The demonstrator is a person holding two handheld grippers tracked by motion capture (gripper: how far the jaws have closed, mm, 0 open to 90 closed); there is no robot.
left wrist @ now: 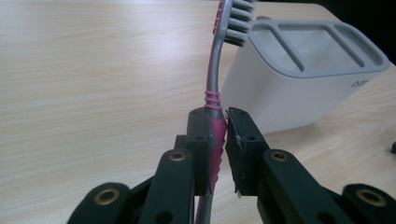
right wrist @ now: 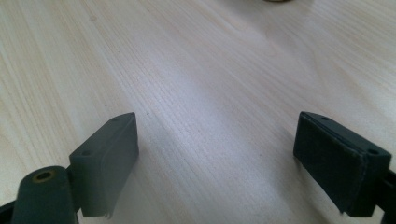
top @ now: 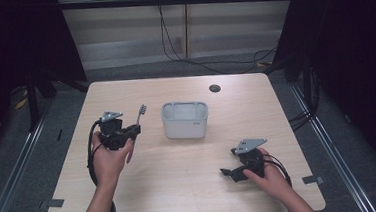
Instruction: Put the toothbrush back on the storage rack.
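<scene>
Pale wood worktop [top: 180,161] stands on a grey floor, dark curtains at both sides. From the high view, the left tongs [top: 136,129] hold a toothbrush [top: 140,113] up off the wood, bristles away from the person, just left of a white holder [top: 185,119] at mid-worktop. The right tongs [top: 226,172] rest low near the front right edge, well apart from the holder.

Left gripper view: the tongs [left wrist: 220,140] pinch the toothbrush [left wrist: 215,93] by its pink grip, its head beside the slotted rim of the holder [left wrist: 280,93].

Right gripper view: the tongs [right wrist: 215,163] are spread wide over bare wood.
</scene>
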